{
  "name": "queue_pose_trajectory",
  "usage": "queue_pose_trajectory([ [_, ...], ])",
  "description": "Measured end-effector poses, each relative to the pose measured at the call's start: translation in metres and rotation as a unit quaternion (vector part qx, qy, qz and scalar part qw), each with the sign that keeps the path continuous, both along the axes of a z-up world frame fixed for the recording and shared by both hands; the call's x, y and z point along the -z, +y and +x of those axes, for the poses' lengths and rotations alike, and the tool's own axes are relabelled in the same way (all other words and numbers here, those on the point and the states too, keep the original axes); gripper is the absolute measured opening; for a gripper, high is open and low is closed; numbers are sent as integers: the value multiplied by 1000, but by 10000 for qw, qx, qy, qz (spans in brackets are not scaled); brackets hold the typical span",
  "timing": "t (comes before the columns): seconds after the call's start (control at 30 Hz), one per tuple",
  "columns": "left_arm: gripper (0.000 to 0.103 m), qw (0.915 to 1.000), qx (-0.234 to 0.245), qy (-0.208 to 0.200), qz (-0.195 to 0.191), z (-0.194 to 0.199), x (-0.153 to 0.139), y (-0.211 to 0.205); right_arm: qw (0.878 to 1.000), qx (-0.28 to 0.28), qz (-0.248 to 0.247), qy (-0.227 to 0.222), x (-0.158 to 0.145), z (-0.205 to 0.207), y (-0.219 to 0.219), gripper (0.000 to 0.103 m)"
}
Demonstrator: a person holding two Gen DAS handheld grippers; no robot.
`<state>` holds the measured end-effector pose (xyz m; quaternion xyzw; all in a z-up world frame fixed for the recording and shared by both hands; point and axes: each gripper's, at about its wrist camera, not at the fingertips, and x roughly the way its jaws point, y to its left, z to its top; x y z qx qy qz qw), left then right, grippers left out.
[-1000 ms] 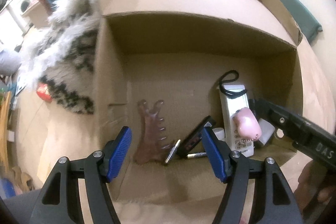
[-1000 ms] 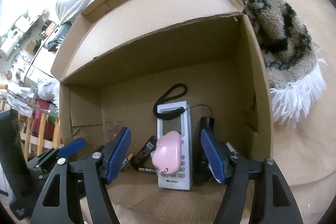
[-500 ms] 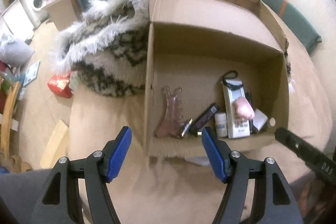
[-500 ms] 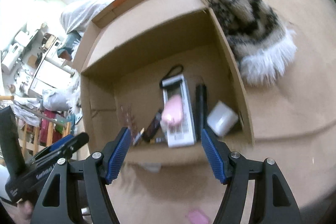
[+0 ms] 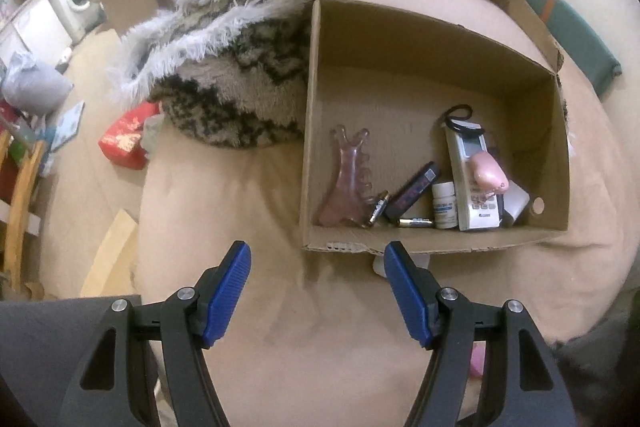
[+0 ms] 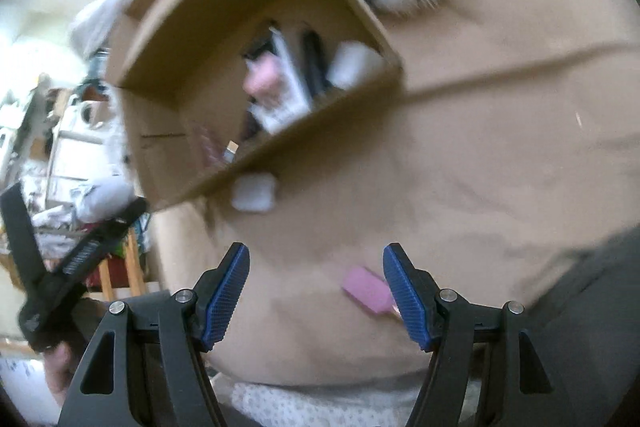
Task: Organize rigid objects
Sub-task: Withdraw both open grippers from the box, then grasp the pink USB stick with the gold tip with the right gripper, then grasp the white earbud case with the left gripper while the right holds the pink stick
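An open cardboard box (image 5: 428, 39) lies on a beige bed sheet. Inside it lie a pink comb-like scraper (image 5: 347, 179), a black device (image 5: 414, 190), batteries (image 5: 416, 222), a small white bottle (image 5: 444, 205), a white remote (image 5: 472, 175) and a pink pouch (image 5: 489, 171). My left gripper (image 5: 318, 291) is open and empty in front of the box. My right gripper (image 6: 316, 291) is open and empty above the sheet; the box (image 6: 256, 163) looks blurred there. A pink flat object (image 6: 366, 290) lies by its right finger. A small white case (image 6: 255, 193) lies at the box's front edge.
A furry patterned blanket (image 5: 224, 59) lies left of the box. A red packet (image 5: 128, 139) sits below it. A green cushion (image 5: 568, 27) is at the far right. The left gripper's body (image 6: 76, 251) shows in the right wrist view.
Both grippers have pulled back out of the box toward the near side. The right wrist view has swung and now shows the sheet, the pink flat object and the white case.
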<state>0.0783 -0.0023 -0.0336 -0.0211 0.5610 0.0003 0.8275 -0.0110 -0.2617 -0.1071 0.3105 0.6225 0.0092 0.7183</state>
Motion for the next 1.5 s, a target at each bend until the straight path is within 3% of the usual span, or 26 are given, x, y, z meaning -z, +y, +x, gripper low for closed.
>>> queue_pose_trajectory([
  [0.23, 66, 9999, -130, 33, -68, 4, 0, 4, 9920, 673, -28, 1064, 57, -26, 10, 73],
  [0.37, 66, 9999, -85, 103, -37, 2, 4, 3, 9903, 802, -387, 1071, 68, -25, 22, 73],
  [0.6, 66, 9999, 40, 90, 61, 0, 6, -7, 9766, 1426, -1224, 1048, 68, -22, 45, 75],
  [0.7, 66, 9998, 116, 70, 150, -2, 6, -9, 9773, 1240, -1510, 821, 65, -23, 54, 66],
  [0.93, 66, 9992, 61, 385, -96, -1, 20, -6, 9866, 909, -1340, 224, 50, -25, 56, 65],
  [1.1, 66, 9978, 424, 409, 300, -4, 33, -25, 9941, 414, -965, -264, 27, -6, 51, 65],
  [1.2, 66, 9965, 614, 438, 352, -2, 41, -37, 9974, 82, -695, -146, 27, 7, 43, 65],
  [1.33, 66, 9925, 947, 567, 534, 6, 57, -59, 9962, 278, -805, -170, 28, 9, 29, 65],
  [1.5, 66, 9866, 1209, 826, 716, 18, 87, -83, 9964, 662, -488, 192, 59, 5, 12, 66],
])
